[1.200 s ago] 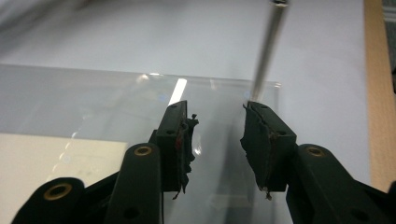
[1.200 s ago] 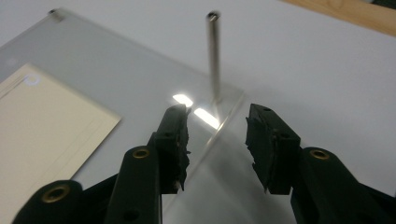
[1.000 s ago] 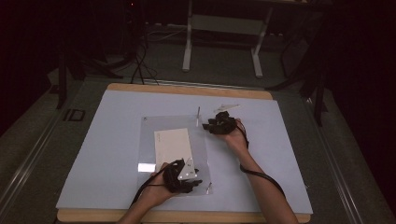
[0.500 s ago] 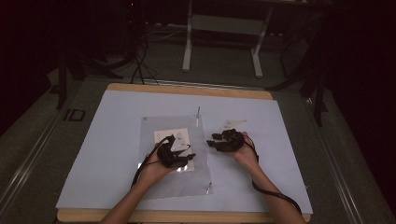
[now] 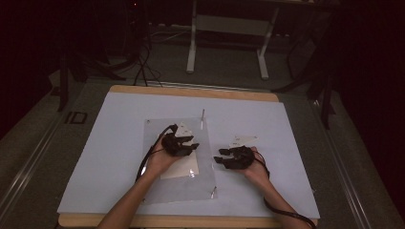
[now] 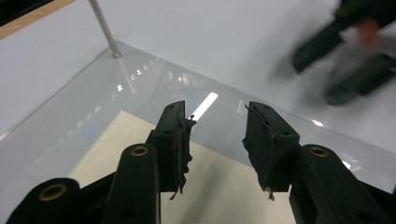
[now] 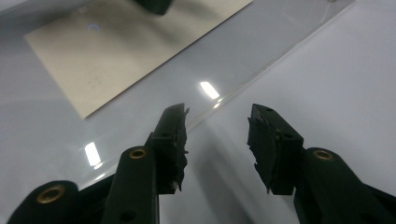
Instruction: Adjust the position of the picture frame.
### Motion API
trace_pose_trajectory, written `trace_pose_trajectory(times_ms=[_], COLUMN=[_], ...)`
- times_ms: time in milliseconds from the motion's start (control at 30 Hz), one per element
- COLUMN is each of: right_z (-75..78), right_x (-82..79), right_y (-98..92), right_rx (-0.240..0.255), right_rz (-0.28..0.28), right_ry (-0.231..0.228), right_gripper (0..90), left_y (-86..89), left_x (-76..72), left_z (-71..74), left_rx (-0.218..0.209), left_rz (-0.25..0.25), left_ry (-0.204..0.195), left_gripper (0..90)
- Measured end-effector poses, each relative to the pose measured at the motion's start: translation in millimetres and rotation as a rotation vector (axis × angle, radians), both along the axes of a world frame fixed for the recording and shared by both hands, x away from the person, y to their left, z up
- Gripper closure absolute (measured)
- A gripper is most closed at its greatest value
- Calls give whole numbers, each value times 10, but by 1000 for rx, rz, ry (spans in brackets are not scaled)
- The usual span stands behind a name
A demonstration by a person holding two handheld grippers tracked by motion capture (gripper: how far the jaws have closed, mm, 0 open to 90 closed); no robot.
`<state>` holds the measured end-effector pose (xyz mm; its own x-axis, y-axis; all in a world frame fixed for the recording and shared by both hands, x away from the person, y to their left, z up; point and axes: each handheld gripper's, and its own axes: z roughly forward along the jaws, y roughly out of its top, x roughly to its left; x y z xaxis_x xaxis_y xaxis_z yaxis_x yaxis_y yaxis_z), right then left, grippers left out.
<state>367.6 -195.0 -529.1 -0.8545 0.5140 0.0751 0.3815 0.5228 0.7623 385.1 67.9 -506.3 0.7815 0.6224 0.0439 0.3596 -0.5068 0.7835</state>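
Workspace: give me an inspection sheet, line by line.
Surface: pale blue mat on a wood-edged table.
Job's things: clear acrylic sheet with thin upright pins; cream paper sheet lying flat under it.
Clutter: small white paper piece on the mat, beside the clear sheet.
Grippers: left gripper open over the clear sheet, nothing between its jaws; right gripper open at the sheet's edge, nothing between its jaws.
Cables: one trails from each gripper.
Surroundings: dark floor, white metal stand.
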Motion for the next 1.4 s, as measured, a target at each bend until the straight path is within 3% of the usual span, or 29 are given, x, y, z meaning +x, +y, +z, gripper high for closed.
trace_pose_trajectory(times_ms=[367,567,800,1100,1400], right_z=[-16,2,-34,-69,-57], right_x=[-309,-384,-462,-593,-672], right_y=[27,16,-39,-36,-63], right_rx=[-5,10,14,9,7], right_rz=[93,114,123,187,247], right_ry=[-14,-16,-6,-13,-20], right_gripper=[588,589,607,645,751], left_y=[-119,-139,-149,-129,-137], left_x=[336,456,569,672,698], left_z=[-67,-121,-152,-215,-224], left_rx=[37,18,17,8,24], left_rz=[5,30,53,91,96], left_ry=[20,36,48,72,77], left_gripper=[583,584,589,589,588])
